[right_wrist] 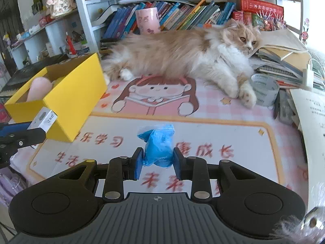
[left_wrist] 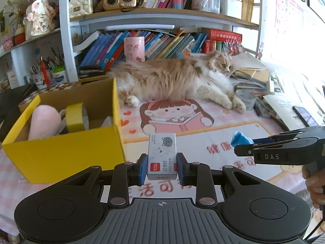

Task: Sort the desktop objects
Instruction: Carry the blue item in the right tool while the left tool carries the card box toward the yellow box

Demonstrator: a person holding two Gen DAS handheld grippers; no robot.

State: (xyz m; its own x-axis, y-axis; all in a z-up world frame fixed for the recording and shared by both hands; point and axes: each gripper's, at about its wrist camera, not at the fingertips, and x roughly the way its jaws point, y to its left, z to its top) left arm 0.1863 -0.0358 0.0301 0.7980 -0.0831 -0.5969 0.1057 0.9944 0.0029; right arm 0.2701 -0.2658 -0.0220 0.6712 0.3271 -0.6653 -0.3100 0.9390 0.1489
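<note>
A long-haired cat (left_wrist: 178, 79) sprawls across the pink desk mat (right_wrist: 233, 142) beside a yellow box (left_wrist: 63, 152). Above the mat, the left gripper (left_wrist: 161, 167) clamps a small staple box (left_wrist: 161, 155) near the yellow box, while the right gripper (right_wrist: 156, 163) pinches a blue bag (right_wrist: 157, 147).

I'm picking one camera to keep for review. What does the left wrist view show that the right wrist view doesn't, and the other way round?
Only the left wrist view shows the yellow tape roll inside the yellow box, the gold radio on the shelf, and the phone.

Only the right wrist view shows the grey tape roll by the cat's paw and the open page of print at the right edge.

Both show the cat, the left gripper shut on the staple box, and the right gripper shut on the blue bag.
</note>
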